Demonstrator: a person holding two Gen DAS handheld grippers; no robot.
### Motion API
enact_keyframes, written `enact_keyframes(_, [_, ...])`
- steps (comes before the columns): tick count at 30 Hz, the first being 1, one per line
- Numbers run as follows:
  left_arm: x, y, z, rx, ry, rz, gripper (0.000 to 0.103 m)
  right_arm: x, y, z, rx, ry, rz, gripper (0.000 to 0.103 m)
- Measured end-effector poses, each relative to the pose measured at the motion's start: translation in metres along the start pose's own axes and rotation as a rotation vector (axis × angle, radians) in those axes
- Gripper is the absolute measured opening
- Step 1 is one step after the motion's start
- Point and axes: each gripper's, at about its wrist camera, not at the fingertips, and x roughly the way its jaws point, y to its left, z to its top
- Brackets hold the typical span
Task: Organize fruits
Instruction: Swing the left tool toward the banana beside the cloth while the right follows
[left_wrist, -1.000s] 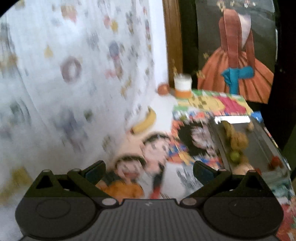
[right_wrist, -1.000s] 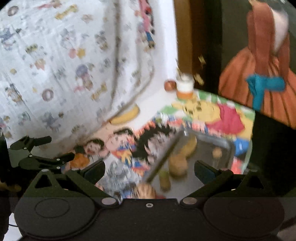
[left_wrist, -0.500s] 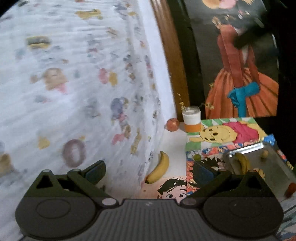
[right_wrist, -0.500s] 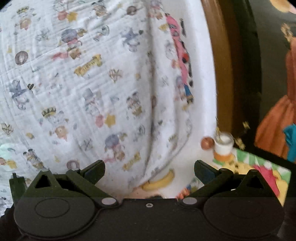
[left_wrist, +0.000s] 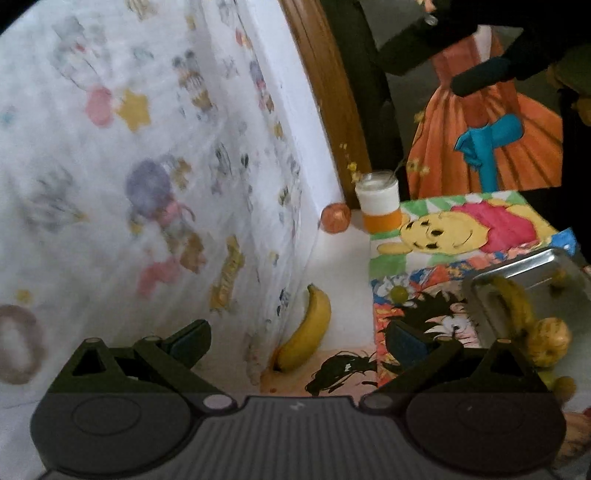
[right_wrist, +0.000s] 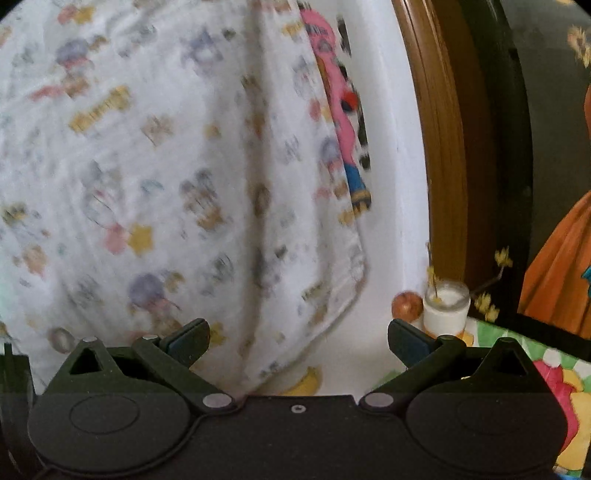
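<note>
Banana (left_wrist: 308, 330) lies loose on the white surface, ahead of my left gripper (left_wrist: 297, 338) and almost centred between its spread fingers. Its long axis runs away from me and leans slightly right: stem end far, blunt end near, touching or just beside the hem of the printed cloth (left_wrist: 147, 166). Both of my grippers are empty, jaws wide.

My right gripper (right_wrist: 298, 341) is aimed higher, mostly at the cloth. From it only the curved near end of the same banana (right_wrist: 304, 384) shows, low between the fingers and partly hidden behind the gripper body. I judge the left hand the nearer and better lined up.

Outward from the banana: a small green fruit (left_wrist: 399, 294) sits on the cartoon mat (left_wrist: 461, 229) to its right. Farther right, the metal tray (left_wrist: 532, 264) already holds a second banana (left_wrist: 515, 306) and a yellow lumpy fruit (left_wrist: 548, 341). At the far corner a round orange-red fruit (left_wrist: 335, 218) stands just beside a white-and-orange jar (left_wrist: 380, 205).

Judgement: because the banana lies nearly along my line of approach, the fingers would close across its width with little wrist turn. Risk: the left finger catching the cloth hem.
</note>
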Motion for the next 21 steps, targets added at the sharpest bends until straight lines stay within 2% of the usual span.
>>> enact_keyframes(5, [0.041, -0.007, -0.008, -0.015, 0.056, -0.006, 0.103, 0.035, -0.026, -0.015, 0.029, 0.058, 0.002, 0.102])
enact_keyframes(10, [0.078, -0.016, -0.015, -0.005, 0.102, -0.029, 0.103, 0.076, -0.049, -0.040, 0.062, 0.162, -0.010, 0.102])
enact_keyframes(15, [0.109, -0.020, -0.019, 0.021, 0.087, -0.044, 0.103, 0.117, -0.074, -0.070, 0.107, 0.296, -0.042, 0.101])
enact_keyframes(21, [0.144, -0.019, -0.018, 0.063, 0.085, -0.048, 0.103, 0.143, -0.095, -0.087, 0.100, 0.382, -0.048, 0.091])
